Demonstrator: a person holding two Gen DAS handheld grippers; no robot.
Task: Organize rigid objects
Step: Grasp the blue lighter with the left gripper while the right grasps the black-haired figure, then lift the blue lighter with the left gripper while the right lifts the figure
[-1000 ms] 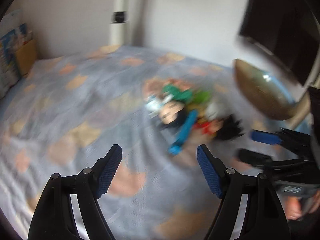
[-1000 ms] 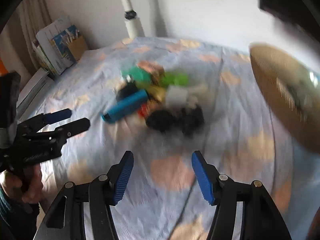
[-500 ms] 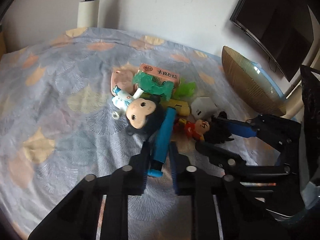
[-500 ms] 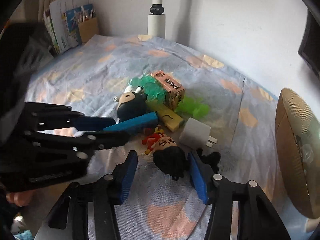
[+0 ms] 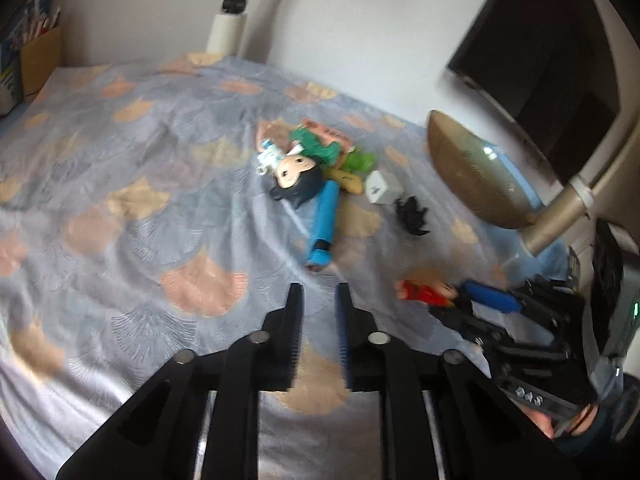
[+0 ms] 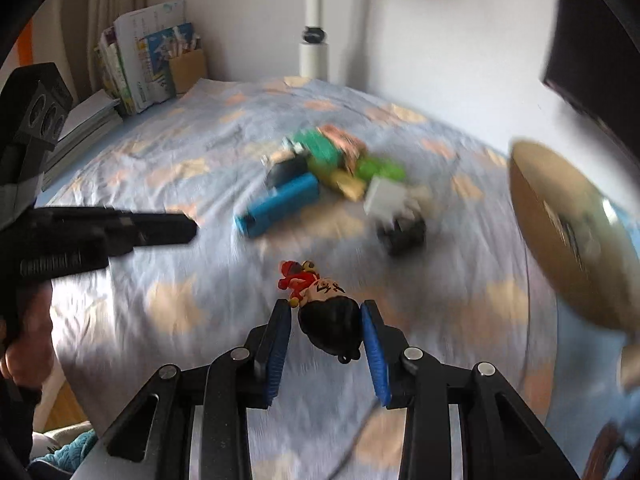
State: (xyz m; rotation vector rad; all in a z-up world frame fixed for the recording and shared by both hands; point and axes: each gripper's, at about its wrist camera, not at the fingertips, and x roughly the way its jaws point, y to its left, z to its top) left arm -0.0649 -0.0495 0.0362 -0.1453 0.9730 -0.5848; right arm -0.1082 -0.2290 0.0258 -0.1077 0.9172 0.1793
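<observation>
1. Left wrist view: the left gripper (image 5: 318, 294) has just been opening slightly; its jaws stand narrowly apart with nothing between them. The long blue plastic block (image 5: 323, 224) lies on the patterned bedsheet (image 5: 120, 208) just beyond the fingertips.
2. Right wrist view: the right gripper (image 6: 326, 312), jaws just closing, clamps the black-haired, red-clothed toy figure (image 6: 320, 300) by its head between the blue pads (image 6: 276, 348).

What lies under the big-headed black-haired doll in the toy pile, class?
The blue bar emerges from beneath the doll's head, running toward the camera. A green toy and pink box lie behind it. Whatever else is beneath stays hidden.
</observation>
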